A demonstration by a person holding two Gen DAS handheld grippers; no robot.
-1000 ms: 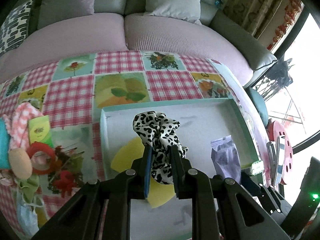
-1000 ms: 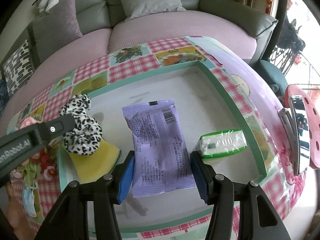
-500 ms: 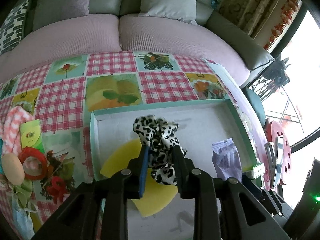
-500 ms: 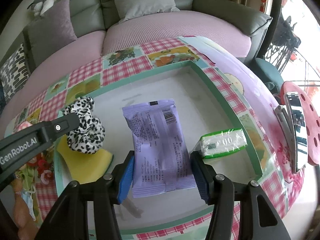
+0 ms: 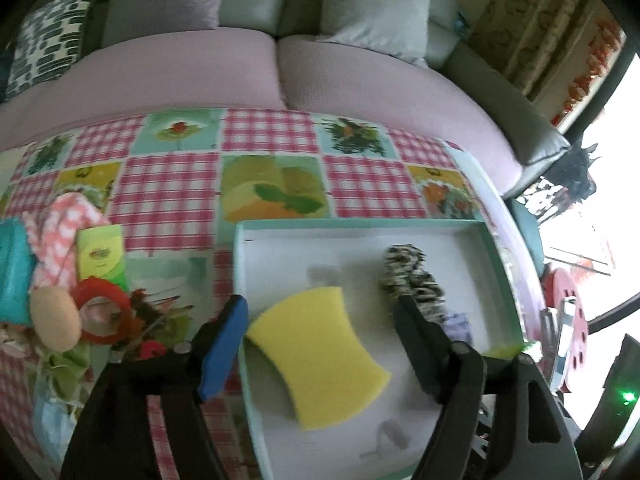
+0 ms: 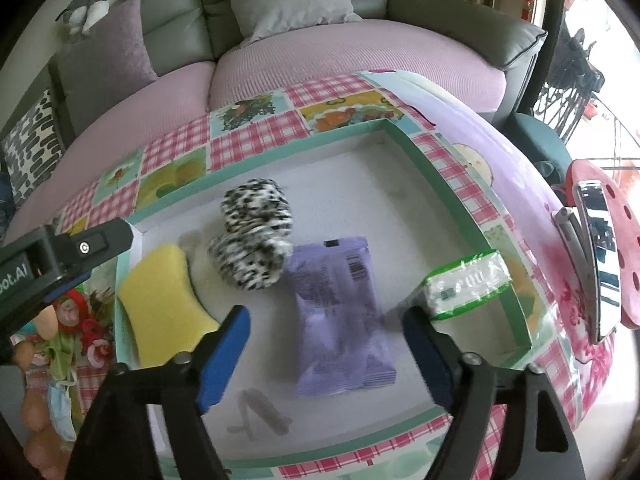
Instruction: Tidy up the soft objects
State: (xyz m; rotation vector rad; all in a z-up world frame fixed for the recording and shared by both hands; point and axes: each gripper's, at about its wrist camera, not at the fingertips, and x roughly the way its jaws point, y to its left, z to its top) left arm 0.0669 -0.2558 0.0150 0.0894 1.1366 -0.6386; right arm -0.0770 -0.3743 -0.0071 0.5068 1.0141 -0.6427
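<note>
Both sets of jaws are opening: the left gripper (image 5: 320,320) spread over the yellow sponge (image 5: 320,360), the right gripper (image 6: 326,344) spread around the purple packet (image 6: 340,320) in the tray (image 6: 460,200).

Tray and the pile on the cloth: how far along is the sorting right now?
Done: the tray holds the yellow sponge, leopard scrunchie, purple packet and green-wrapped pack. In hand: nothing; the left gripper and right gripper are both opening, their pads off the goods. Left: the pile outside the tray, including the pink checked cloth, red ring and face mask.
</note>
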